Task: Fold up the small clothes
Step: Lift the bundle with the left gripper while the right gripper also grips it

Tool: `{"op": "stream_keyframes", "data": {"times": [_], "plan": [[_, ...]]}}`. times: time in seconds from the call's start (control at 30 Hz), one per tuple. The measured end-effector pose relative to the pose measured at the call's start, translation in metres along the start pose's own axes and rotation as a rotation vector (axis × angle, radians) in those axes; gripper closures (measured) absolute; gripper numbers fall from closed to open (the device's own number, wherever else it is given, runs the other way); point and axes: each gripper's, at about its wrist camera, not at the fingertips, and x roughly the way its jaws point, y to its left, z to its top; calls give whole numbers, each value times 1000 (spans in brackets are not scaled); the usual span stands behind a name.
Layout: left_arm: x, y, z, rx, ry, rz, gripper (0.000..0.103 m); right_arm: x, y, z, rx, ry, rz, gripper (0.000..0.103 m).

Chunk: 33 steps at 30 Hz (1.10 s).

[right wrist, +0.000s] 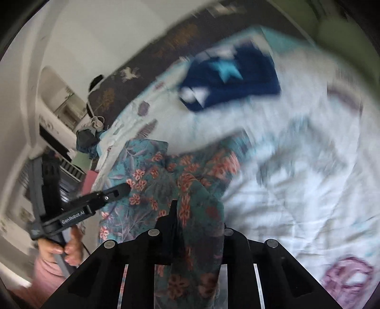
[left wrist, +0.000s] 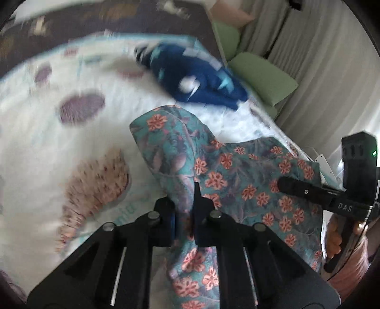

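Note:
A teal garment with orange flowers (left wrist: 237, 180) is lifted off the white patterned bedsheet (left wrist: 47, 142). My left gripper (left wrist: 184, 209) is shut on a bunched edge of it, the cloth pinched between both pads. My right gripper (right wrist: 197, 221) is shut on another edge of the same floral garment (right wrist: 147, 176), and the cloth drapes over its right finger and hides it. Each gripper shows in the other's view: the right gripper (left wrist: 296, 187) at the garment's right edge, the left gripper (right wrist: 118, 190) at its left edge. The fabric hangs slack between them.
A dark blue garment with light stars (left wrist: 204, 78) (right wrist: 232, 80) lies farther back on the sheet. Green pillows (left wrist: 261, 73) and a pale curtain (left wrist: 320, 59) stand beyond the bed. A dark patterned blanket (left wrist: 95, 21) borders the far side. A hand (right wrist: 68, 249) holds the left gripper's handle.

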Motion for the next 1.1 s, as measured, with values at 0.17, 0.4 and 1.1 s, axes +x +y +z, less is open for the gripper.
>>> {"op": "stream_keyframes", "data": {"times": [0.17,0.4,1.1], "plan": [[-66,-28,18,81,-170,4,91,-57,43,6,-127,-148,-47,86],[-125,-57,37,179,-304,22,91,-119,78,16,-198,-302,-85,87],[-167,-107,191,304,-510,151,91,-184,112,170,-297,-528,-193,89]]}}
